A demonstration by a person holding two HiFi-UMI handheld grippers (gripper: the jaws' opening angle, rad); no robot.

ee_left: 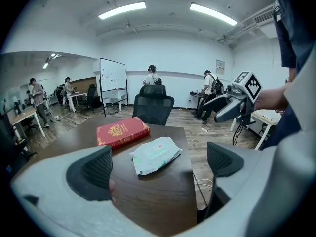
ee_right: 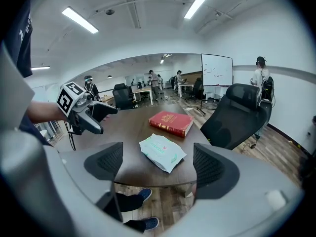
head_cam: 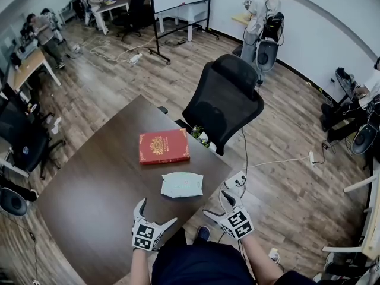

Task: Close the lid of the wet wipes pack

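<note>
The wet wipes pack (head_cam: 181,184), pale green and white, lies flat on the dark brown table (head_cam: 95,189) close to its near right edge. It also shows as the pack (ee_left: 155,153) in the left gripper view and the pack (ee_right: 162,152) in the right gripper view; I cannot tell how its lid stands. My left gripper (head_cam: 155,214) hovers open just short of the pack and to its left, nothing between the jaws (ee_left: 158,166). My right gripper (head_cam: 215,203) hangs open off the table's edge, to the pack's near right, jaws empty (ee_right: 159,163).
A red hardcover book (head_cam: 164,146) lies just beyond the pack. A black mesh office chair (head_cam: 224,103) stands at the table's far right corner. A power strip (head_cam: 236,181) and cables lie on the wooden floor at right. People work at desks farther off.
</note>
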